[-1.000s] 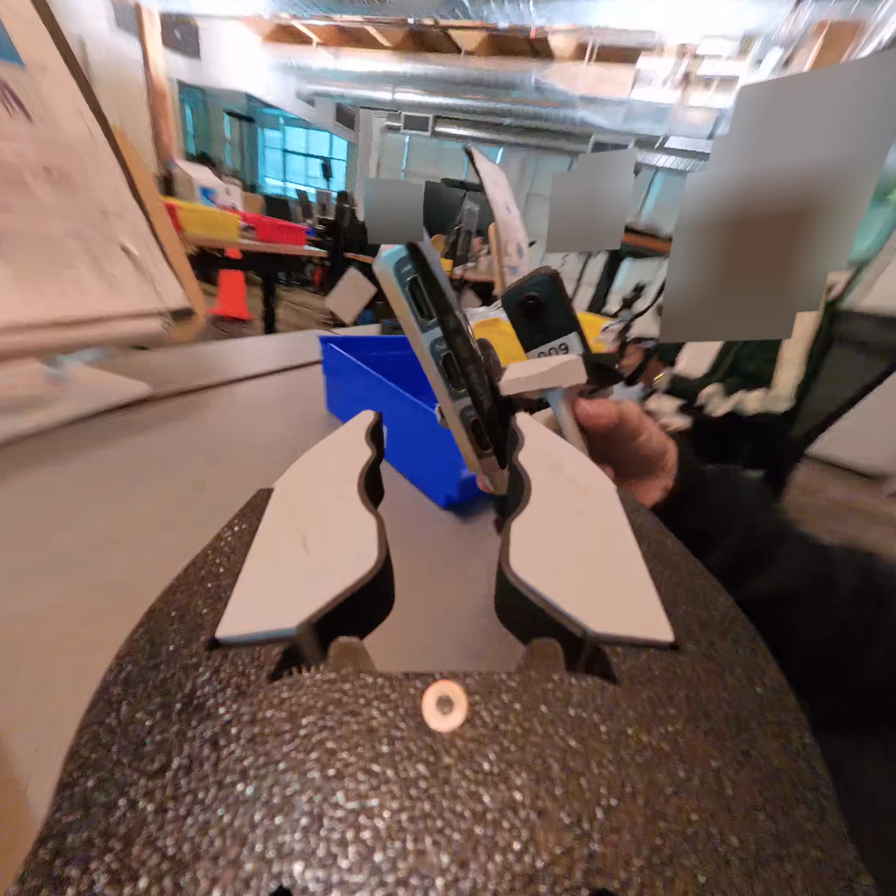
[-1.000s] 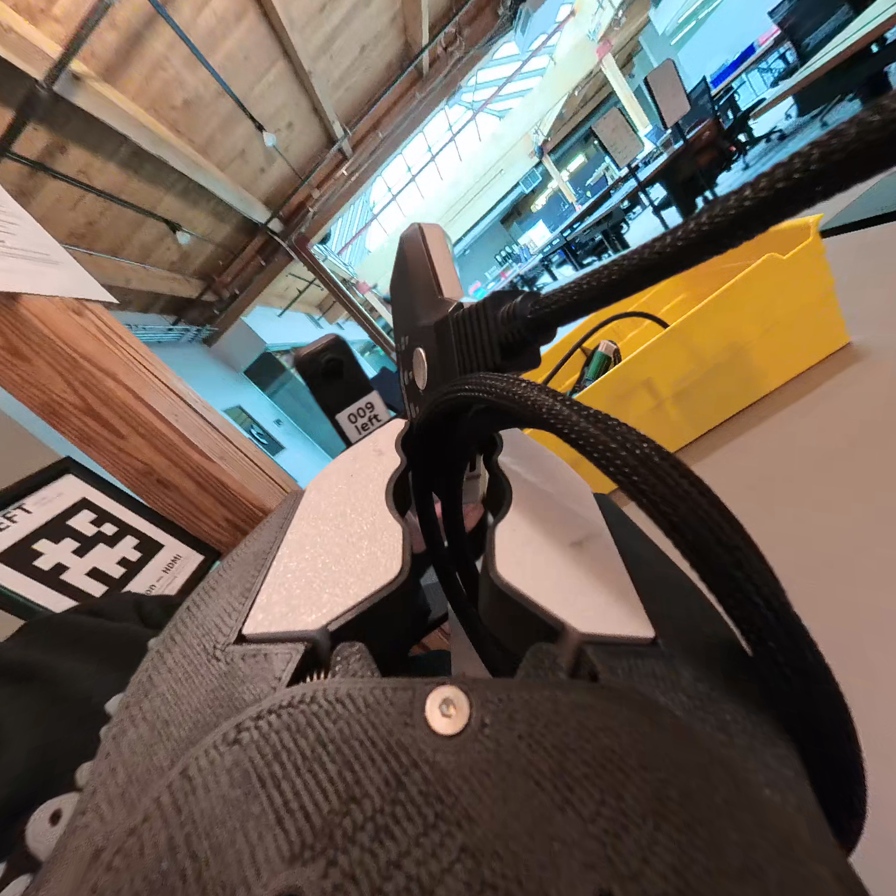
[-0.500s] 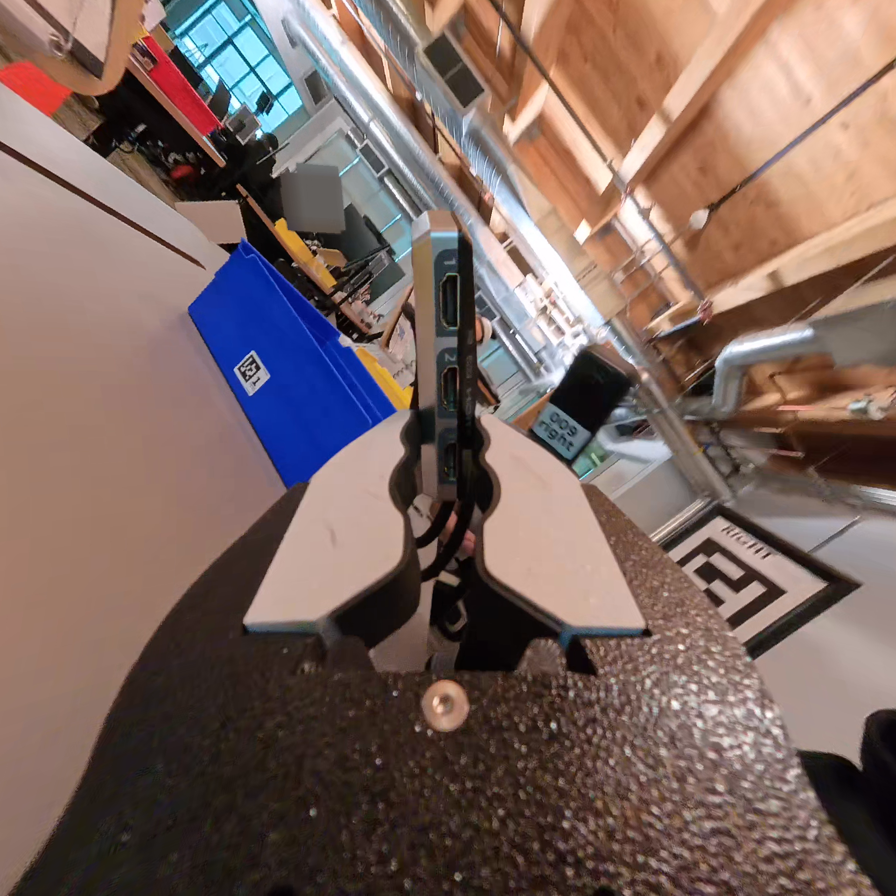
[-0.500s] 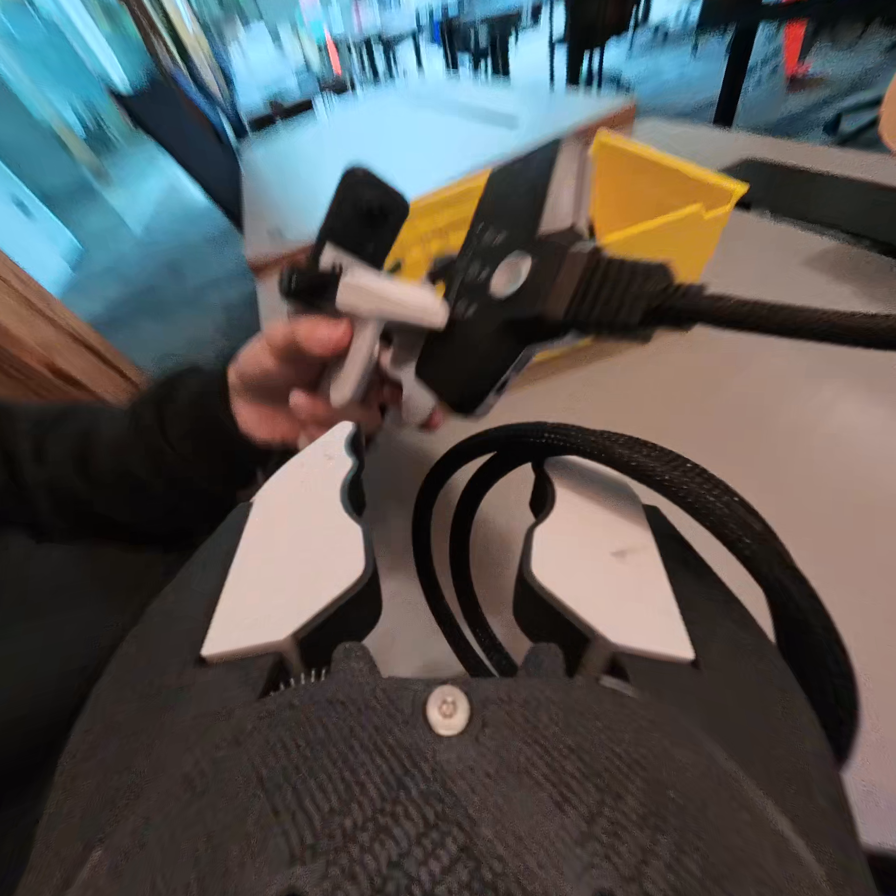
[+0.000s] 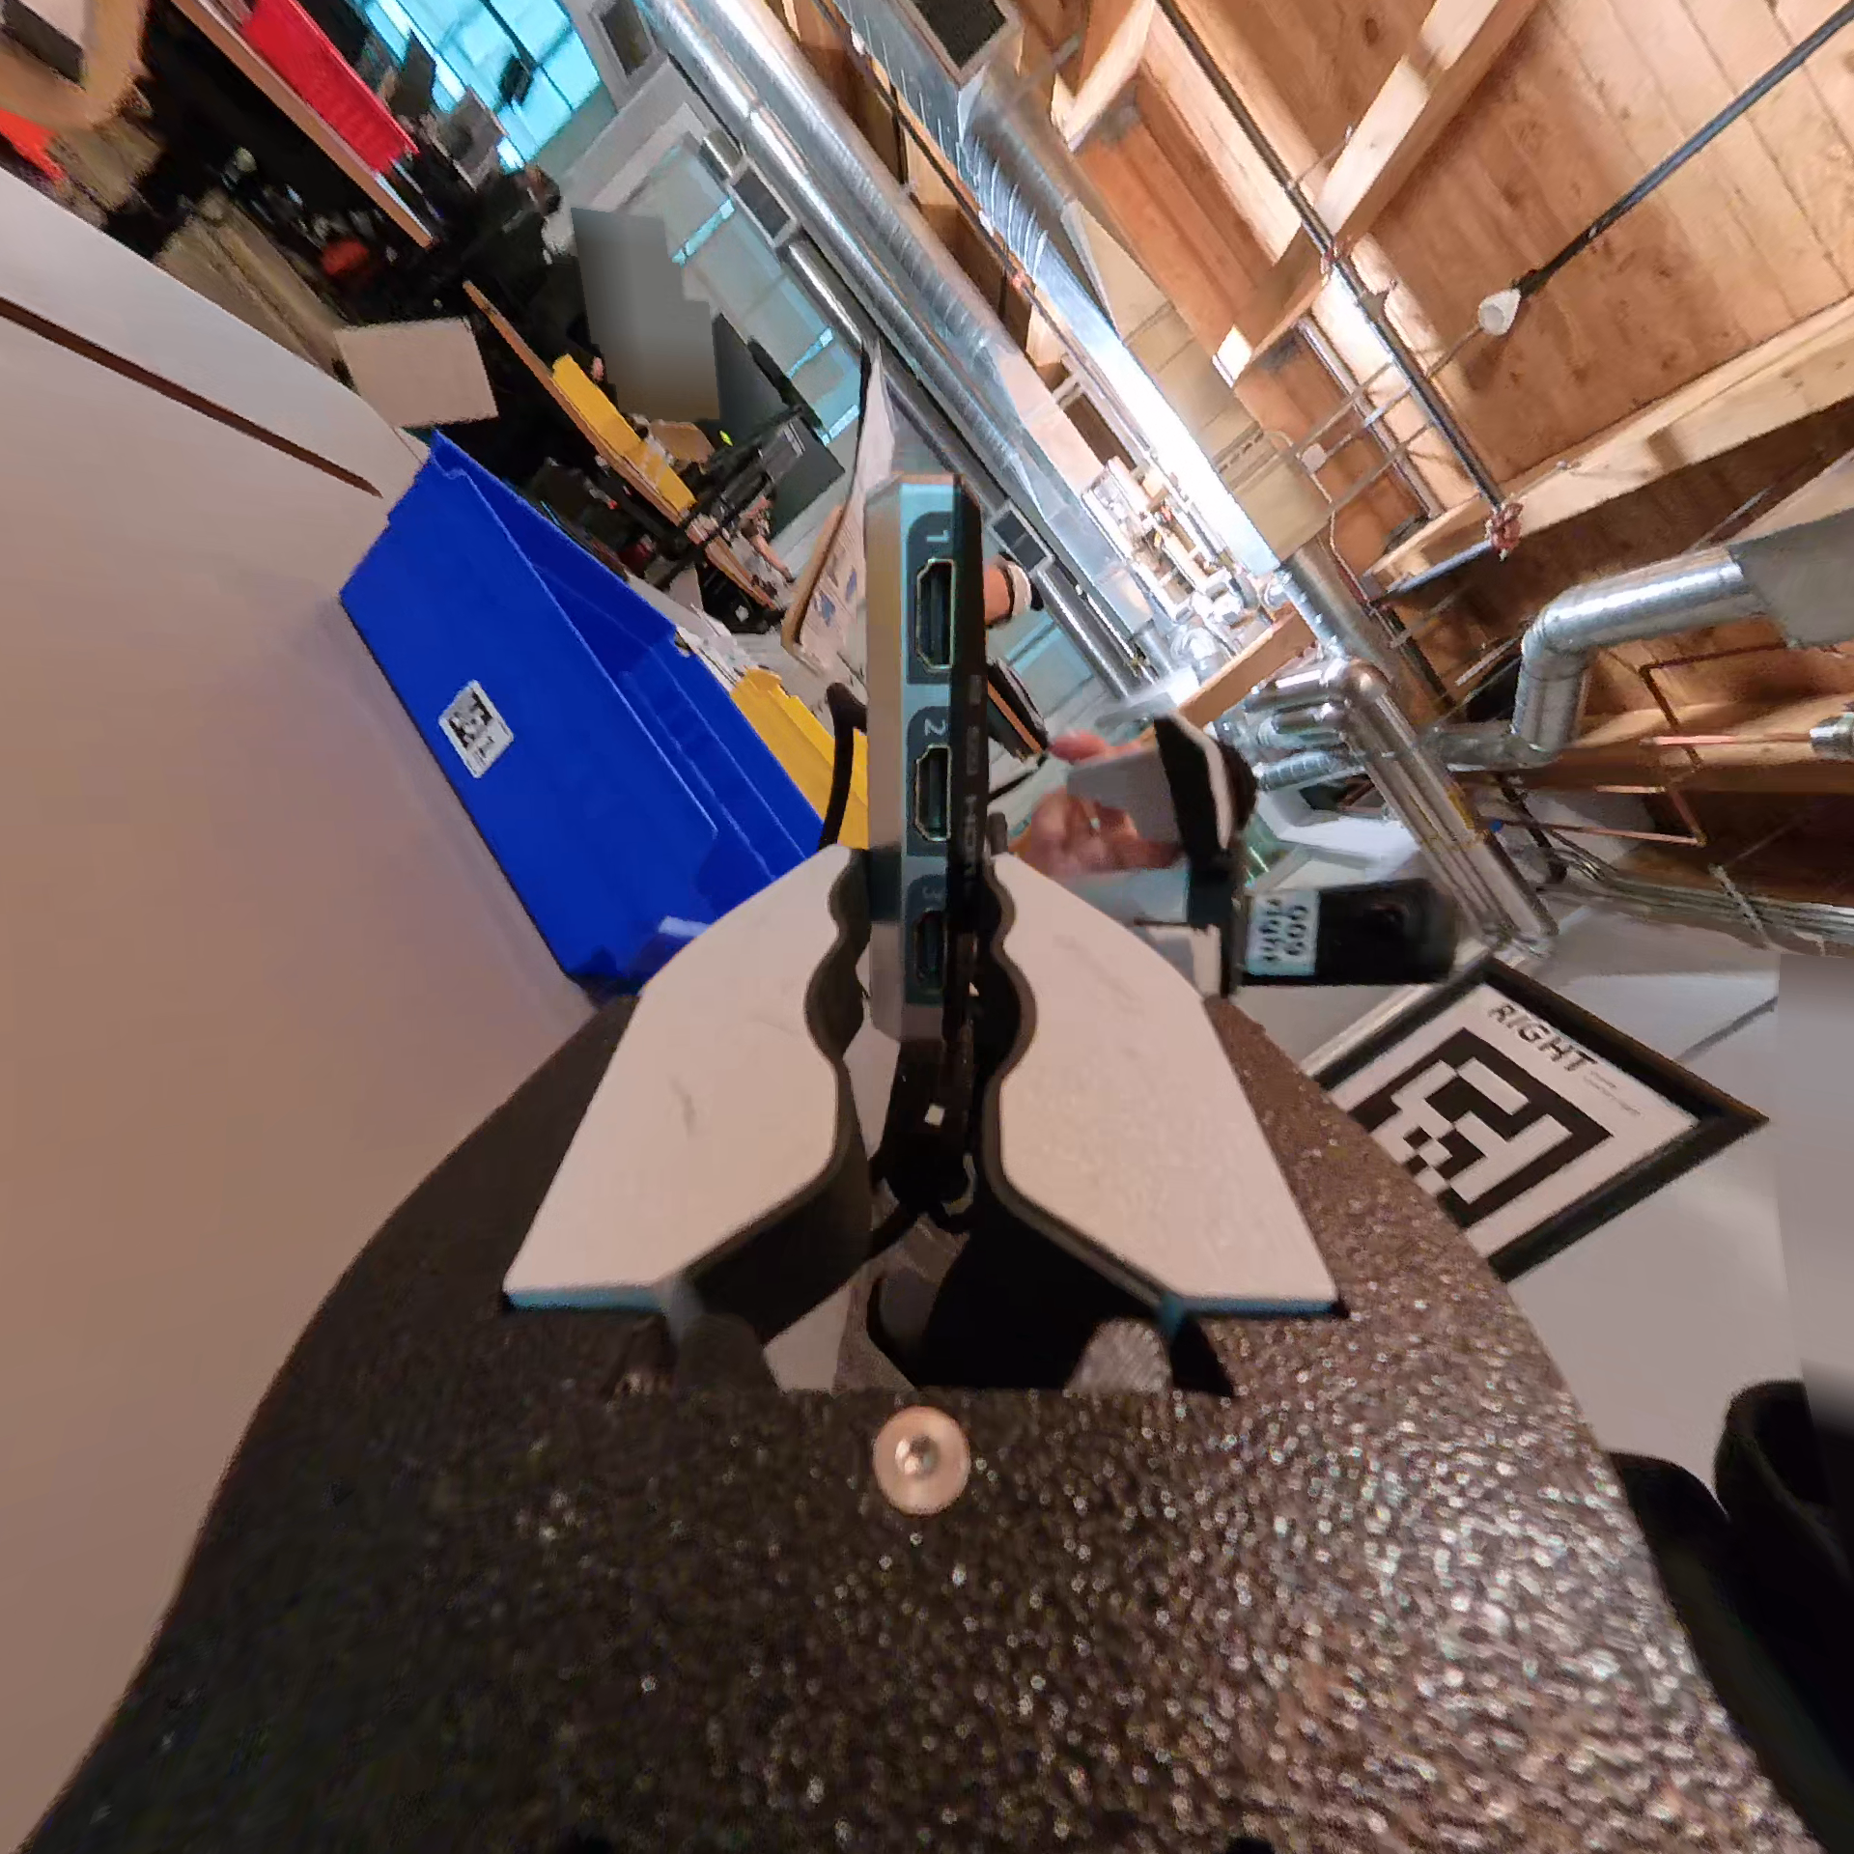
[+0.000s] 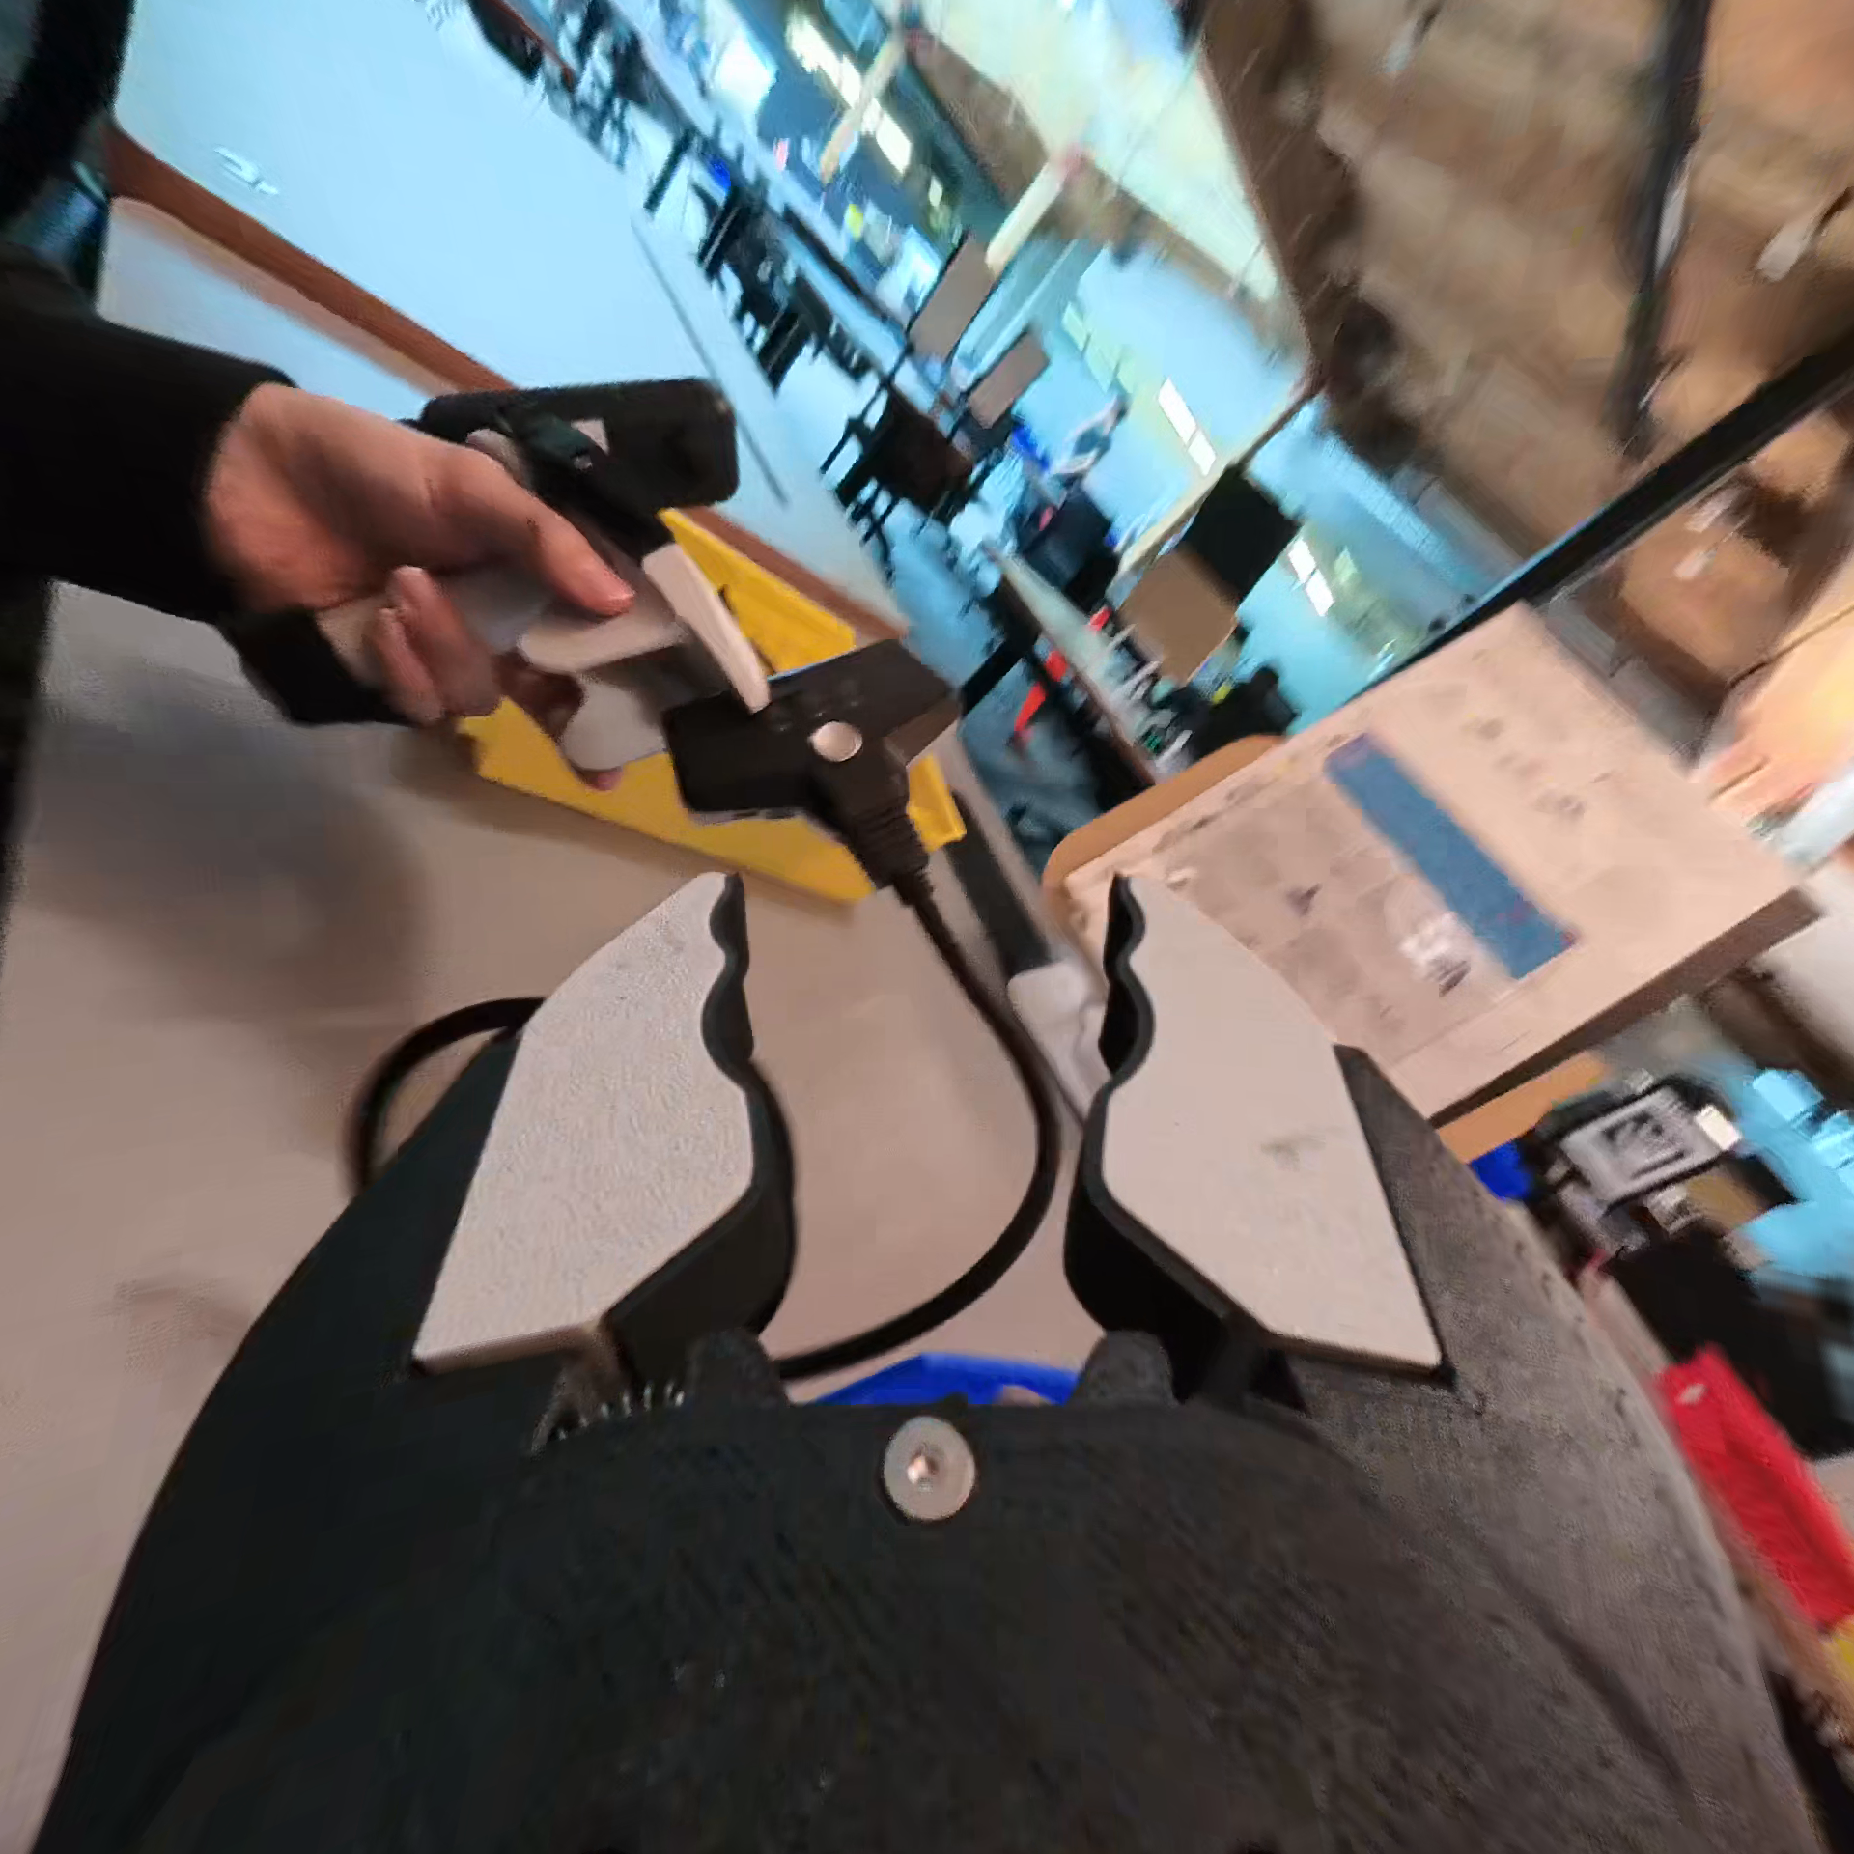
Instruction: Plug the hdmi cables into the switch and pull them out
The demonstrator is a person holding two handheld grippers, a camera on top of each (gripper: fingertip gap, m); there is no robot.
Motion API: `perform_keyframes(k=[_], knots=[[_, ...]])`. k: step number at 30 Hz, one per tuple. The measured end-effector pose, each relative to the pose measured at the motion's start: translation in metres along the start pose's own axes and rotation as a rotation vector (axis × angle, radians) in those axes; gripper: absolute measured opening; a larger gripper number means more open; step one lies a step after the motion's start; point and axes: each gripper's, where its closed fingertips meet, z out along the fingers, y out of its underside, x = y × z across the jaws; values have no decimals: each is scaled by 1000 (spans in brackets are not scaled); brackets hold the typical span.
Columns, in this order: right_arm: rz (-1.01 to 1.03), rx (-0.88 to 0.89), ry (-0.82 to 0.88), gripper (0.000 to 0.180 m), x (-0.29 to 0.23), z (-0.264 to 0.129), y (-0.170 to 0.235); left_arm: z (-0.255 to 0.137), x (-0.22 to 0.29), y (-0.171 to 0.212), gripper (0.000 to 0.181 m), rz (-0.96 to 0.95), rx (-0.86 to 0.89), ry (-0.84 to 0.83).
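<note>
My left gripper [image 5: 923, 903] is shut on the lower end of the grey HDMI switch [image 5: 918, 702], which stands upright with three empty ports facing the camera. Black cables [image 5: 913, 1134] hang below it between the fingers. In the right wrist view a hand holds the left gripper [image 6: 692, 652] with the black switch [image 6: 803, 732] in it. One HDMI cable [image 6: 888, 833] is plugged into the switch and curves down between the fingers of my right gripper [image 6: 923, 893], which is open wide and does not touch it.
A blue bin [image 5: 602, 722] and a yellow bin [image 5: 793, 717] stand on the grey table [image 5: 201, 803]. The yellow bin [image 6: 702, 803] lies behind the switch. A framed black-and-white marker [image 5: 1485, 1114] lies at the right. A paper-covered board [image 6: 1405, 903] stands to the right.
My right gripper let go of the cable, opened wide and swung away. My left gripper closed on the switch and tilted it upward.
</note>
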Motion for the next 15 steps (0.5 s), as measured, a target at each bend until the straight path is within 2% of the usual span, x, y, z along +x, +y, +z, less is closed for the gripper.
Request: perform_keyframes(k=[5, 7, 8, 15], knots=[[-32, 46, -3, 65, -5, 31, 26, 5, 13, 22, 19, 17, -161, 63], [-44, 63, -71, 60, -20, 40, 31, 5, 18, 28, 19, 19, -211, 97], [-49, 52, -122, 59, -29, 42, 35, 4, 17, 29, 19, 21, -224, 96], [-43, 87, -175, 40, -40, 46, 39, -2, 20, 41, 19, 19, -328, 157]])
